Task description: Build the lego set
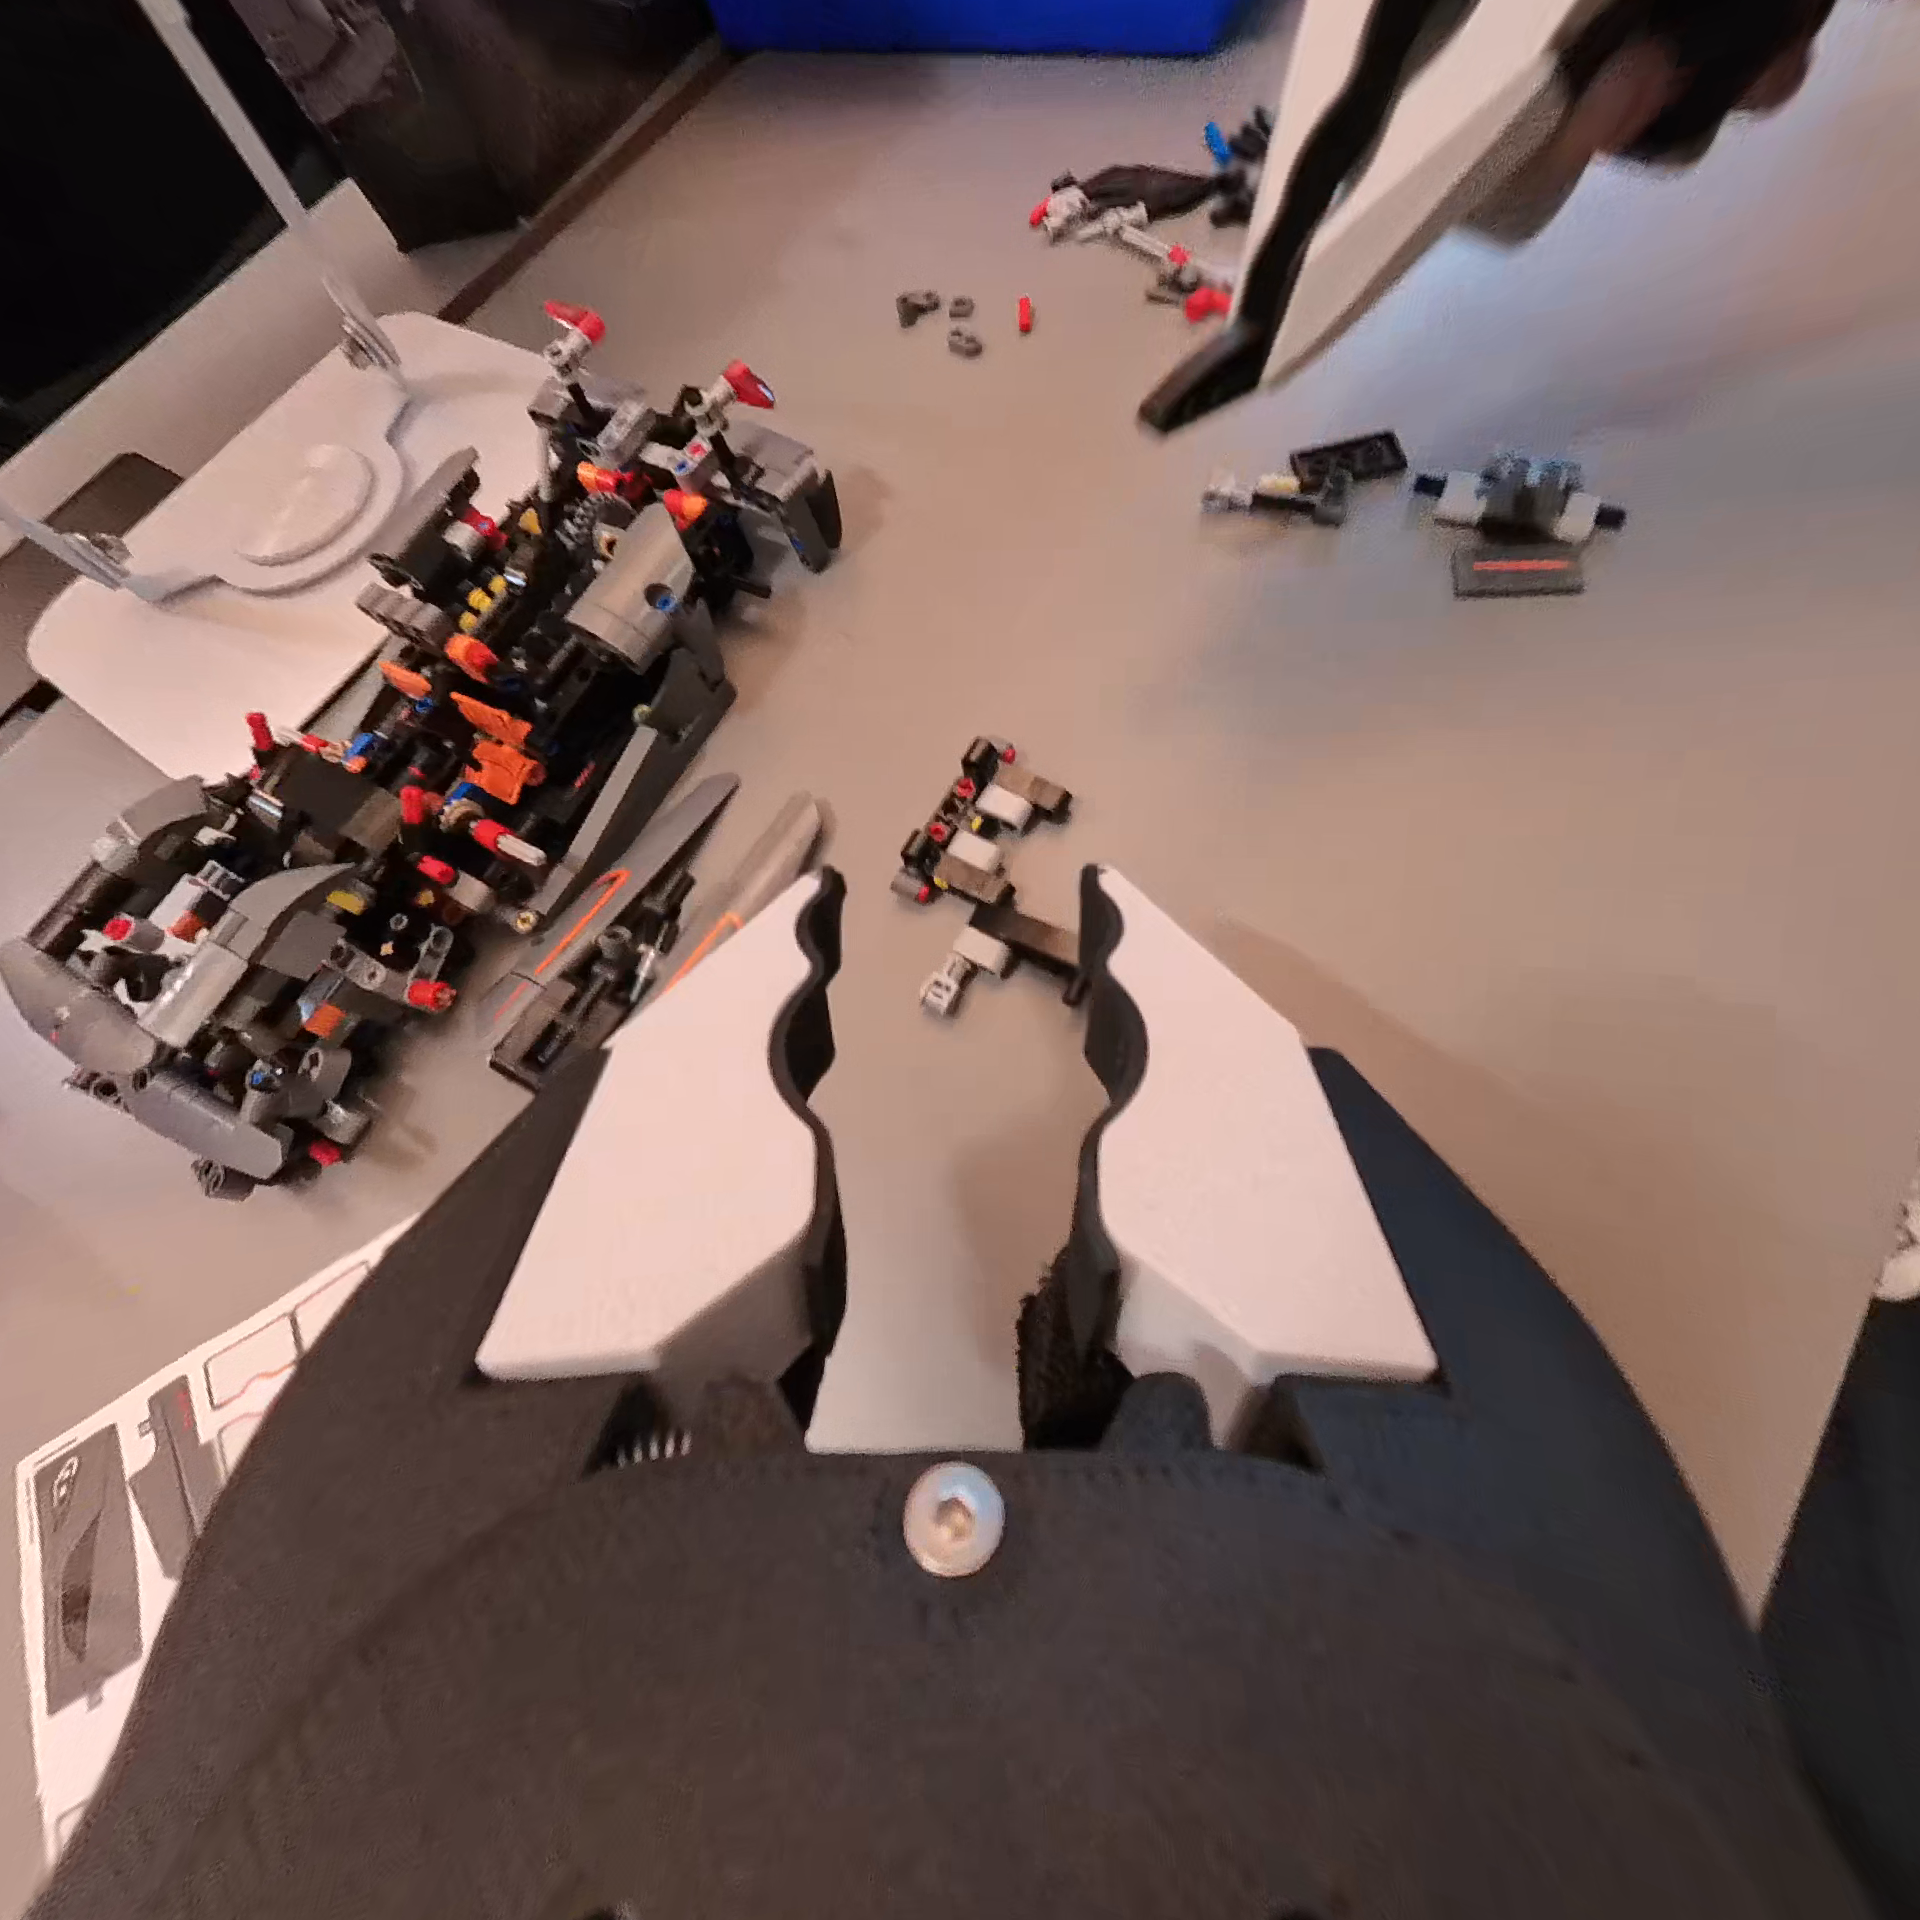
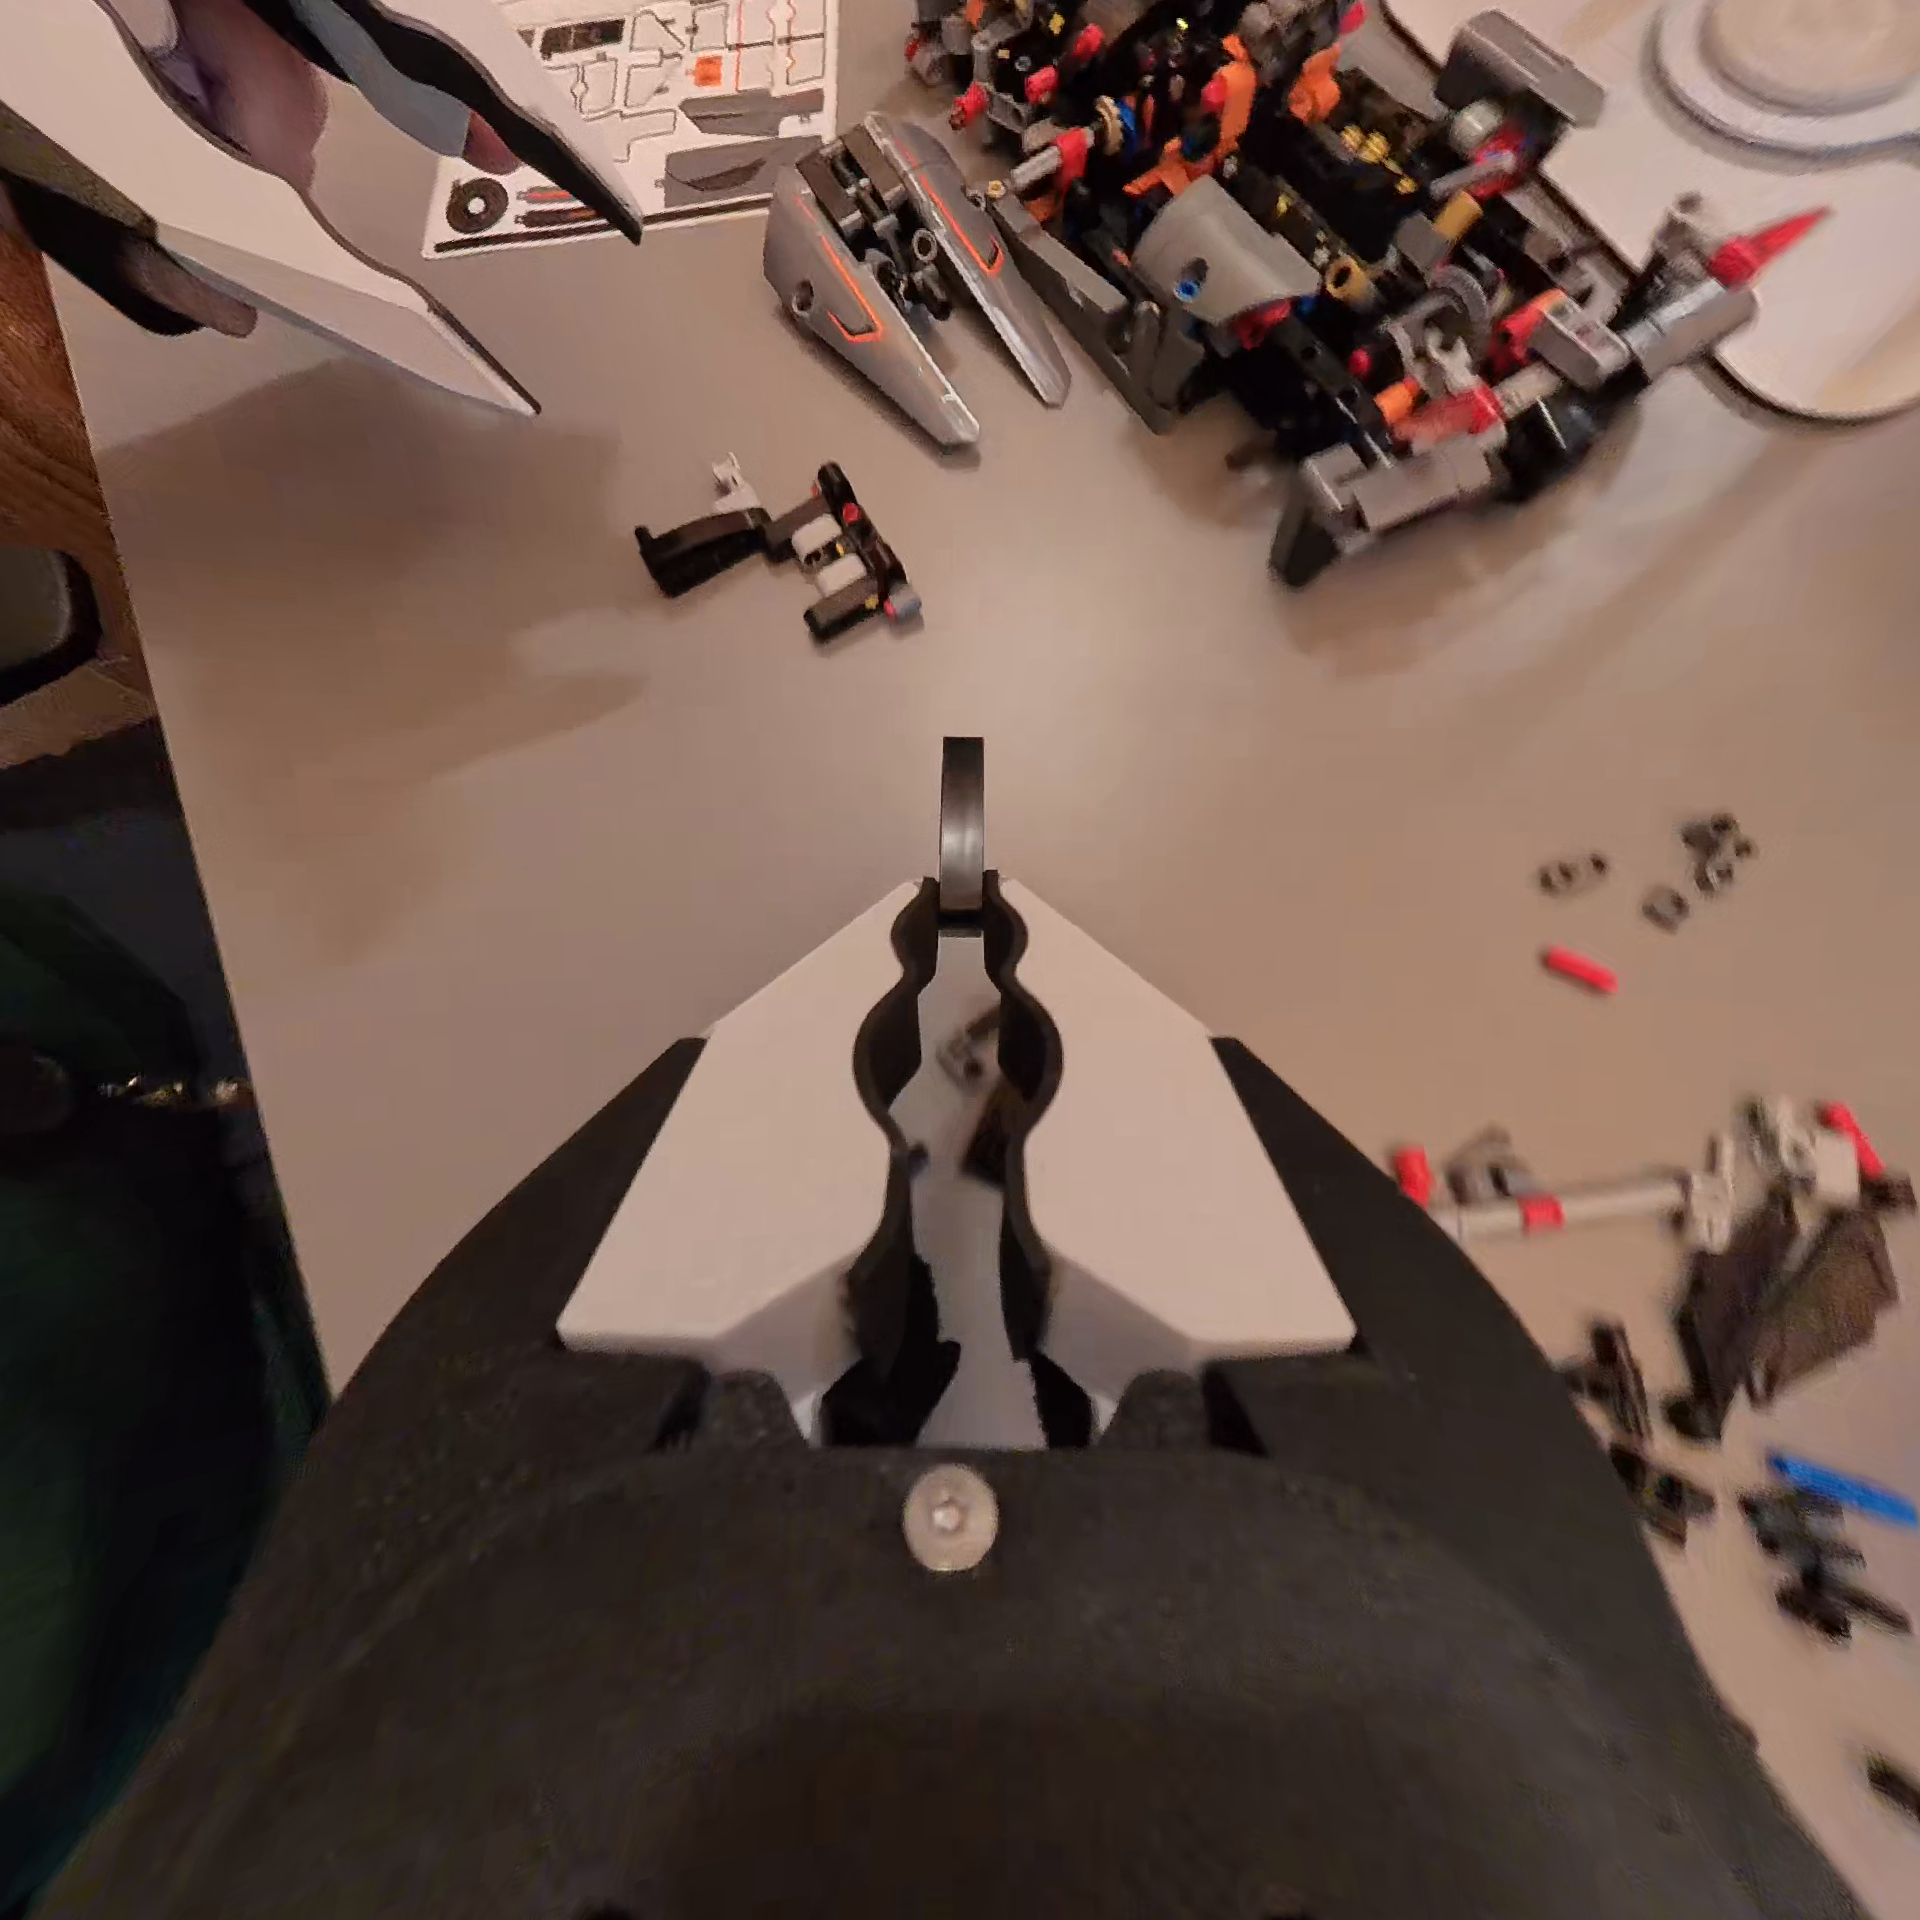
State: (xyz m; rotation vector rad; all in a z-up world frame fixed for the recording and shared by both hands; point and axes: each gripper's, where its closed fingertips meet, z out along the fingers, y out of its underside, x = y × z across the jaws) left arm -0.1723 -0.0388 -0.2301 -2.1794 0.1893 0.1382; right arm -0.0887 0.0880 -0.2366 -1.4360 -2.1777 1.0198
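Observation:
A large partly built Lego car (image 1: 416, 748) in grey, black, orange and red lies at the left of the table; the right wrist view shows it at the top right (image 2: 1351, 260). My left gripper (image 1: 961, 883) is open and empty, hovering just before a small black-and-white sub-assembly (image 1: 982, 862), which also shows in the right wrist view (image 2: 800, 551). My right gripper (image 2: 961, 894) is shut on a curved black Lego piece (image 2: 961, 821), held above the table. In the left wrist view the right gripper (image 1: 1205, 384) hangs at the upper right.
A grey wedge panel with orange lines (image 2: 894, 270) lies beside the car. Loose small parts (image 2: 1652, 883), a red pin (image 2: 1579, 968) and other sub-assemblies (image 1: 1507, 509) (image 2: 1662, 1195) are scattered. A sticker sheet (image 2: 675, 104), a white stand base (image 1: 260, 540) and a blue bin (image 1: 966, 21) are around. The large partly built Lego car (image 1: 416, 748) is about 15 cm from my left fingertips and 25 cm from my right. It is also in sight in the right wrist view (image 2: 1181, 63).

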